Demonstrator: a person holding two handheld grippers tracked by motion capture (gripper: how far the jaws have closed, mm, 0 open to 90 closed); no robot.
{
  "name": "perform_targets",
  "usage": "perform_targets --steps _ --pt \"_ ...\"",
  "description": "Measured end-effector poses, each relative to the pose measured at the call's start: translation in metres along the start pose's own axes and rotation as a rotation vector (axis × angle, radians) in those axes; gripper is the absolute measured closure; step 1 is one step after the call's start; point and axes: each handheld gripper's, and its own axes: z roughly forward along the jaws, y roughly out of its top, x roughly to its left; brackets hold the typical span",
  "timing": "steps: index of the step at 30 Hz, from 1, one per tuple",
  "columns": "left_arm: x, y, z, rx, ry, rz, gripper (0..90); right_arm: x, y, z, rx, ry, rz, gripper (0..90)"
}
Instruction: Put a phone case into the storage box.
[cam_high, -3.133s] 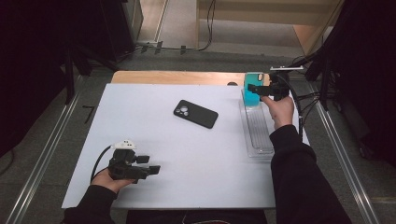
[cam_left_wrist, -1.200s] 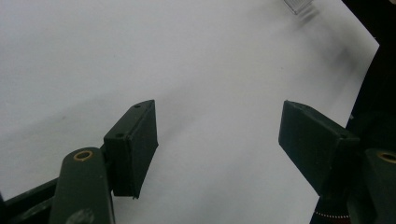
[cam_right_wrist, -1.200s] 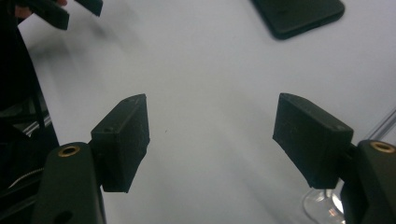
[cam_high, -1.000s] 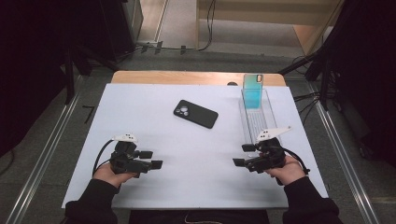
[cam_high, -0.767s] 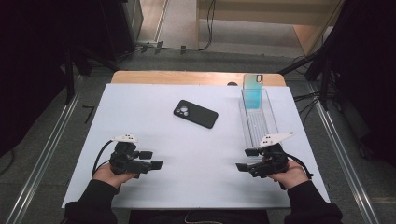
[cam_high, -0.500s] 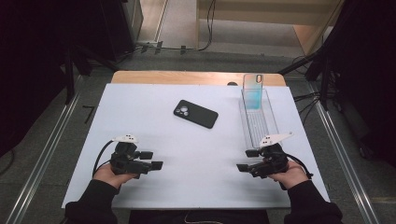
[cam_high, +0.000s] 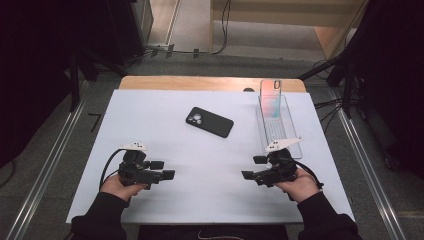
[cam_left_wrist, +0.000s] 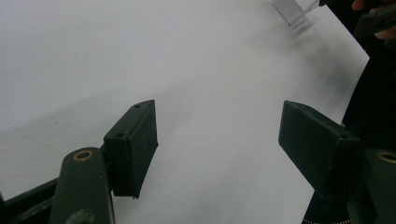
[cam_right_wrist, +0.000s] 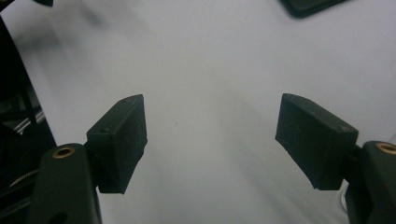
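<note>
A black phone (cam_high: 209, 121) lies flat, camera side up, on the white table top (cam_high: 150, 115) just beyond its middle. A second phone with a pale blue-pink back (cam_high: 272, 97) stands propped at the far end of a clear tray (cam_high: 285, 137) on the right. My left gripper (cam_high: 163, 169) rests open at the near left and points right, with bare table between its jaws (cam_left_wrist: 219, 140). My right gripper (cam_high: 254, 167) is open at the near right, pointing left. Its jaws have just been opening, with nothing between them (cam_right_wrist: 210, 140).
A wooden strip (cam_high: 200, 83) borders the table's far edge. Metal rails (cam_high: 45, 170) run along the floor on both sides. The tray's near corner (cam_left_wrist: 292, 7) shows in the left gripper view. A corner of the black phone (cam_right_wrist: 313, 5) shows in the right gripper view.
My right hand has come back from the tray's far end to the near right of the table, leaving the coloured phone standing in the tray. The left hand has stayed put.
</note>
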Motion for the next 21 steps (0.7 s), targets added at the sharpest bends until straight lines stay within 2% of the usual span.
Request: perform_targets --steps 2,4,8,14,21 --pt "-0.001 -0.001 0.000 -0.002 0.003 0.000 28.1 0.000 0.006 0.002 -0.003 -0.004 0.010 22.9" --pt "-0.002 -0.001 0.000 0.002 0.009 0.006 28.2 -0.001 0.011 0.004 -0.004 -0.037 0.033 22.9" --pt "-0.002 -0.002 0.001 0.013 0.013 0.011 28.2 -0.003 0.020 0.009 -0.015 -0.052 0.075 22.9" --pt "-0.001 -0.002 0.002 0.018 0.019 0.012 28.1 -0.002 0.033 0.018 -0.021 -0.067 0.073 22.2" --pt "0.000 -0.002 0.002 0.021 0.020 0.013 28.1 -0.008 0.052 0.028 -0.033 -0.068 0.103 21.8"
